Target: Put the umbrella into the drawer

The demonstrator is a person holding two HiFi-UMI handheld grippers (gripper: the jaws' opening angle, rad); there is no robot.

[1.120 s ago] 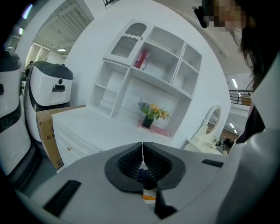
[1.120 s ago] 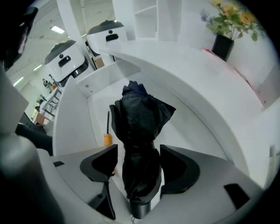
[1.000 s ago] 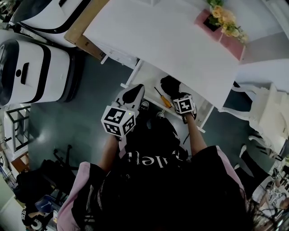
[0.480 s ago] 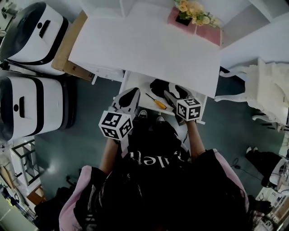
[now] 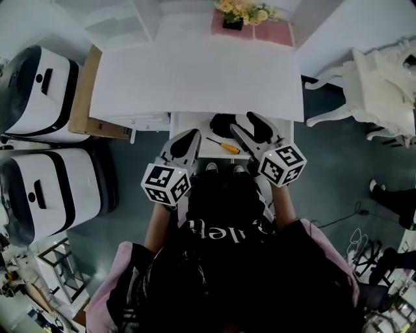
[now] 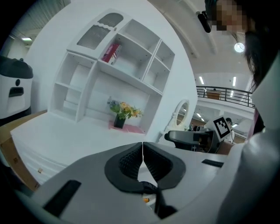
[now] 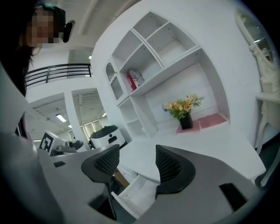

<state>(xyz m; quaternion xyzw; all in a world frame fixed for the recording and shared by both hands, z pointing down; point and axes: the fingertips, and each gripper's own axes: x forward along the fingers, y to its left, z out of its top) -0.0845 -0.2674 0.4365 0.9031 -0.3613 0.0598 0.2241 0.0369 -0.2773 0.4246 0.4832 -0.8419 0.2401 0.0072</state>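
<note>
Umbrella (image 5: 222, 123), a black bundle, lying in the pulled-out drawer (image 5: 187, 121) under the near edge of the white table (image 5: 195, 71), toward the drawer's right half. Right gripper (image 5: 244, 121) poised over that same right part of the drawer, jaws spread wide with nothing between them; seen in its own view (image 7: 136, 164) with ribbed black pads apart and the white drawer wall (image 7: 131, 192) showing below the gap. Whether touching the umbrella, impossible to tell from the head view. Left gripper (image 5: 194, 135) held at the drawer's left end, pads pressed together on nothing, meeting in a thin seam in its own view (image 6: 142, 153). Between the two grippers, on the drawer floor, a screwdriver (image 5: 223, 145) with an orange handle, just near of the umbrella. Farther out, at the far edge of the table, a pot of yellow flowers (image 5: 240, 10) on a pink mat (image 5: 273, 32), also visible in both gripper views (image 6: 124, 111) (image 7: 183, 107). Behind the table, a white shelf unit (image 6: 118, 65) with a red book (image 6: 111, 52) in an upper compartment. Against the table's left side, a brown board (image 5: 81, 97); left of that, two white and black machines (image 5: 39, 91) (image 5: 52, 188). Well to the right, an ornate white chair (image 5: 377, 84)
</note>
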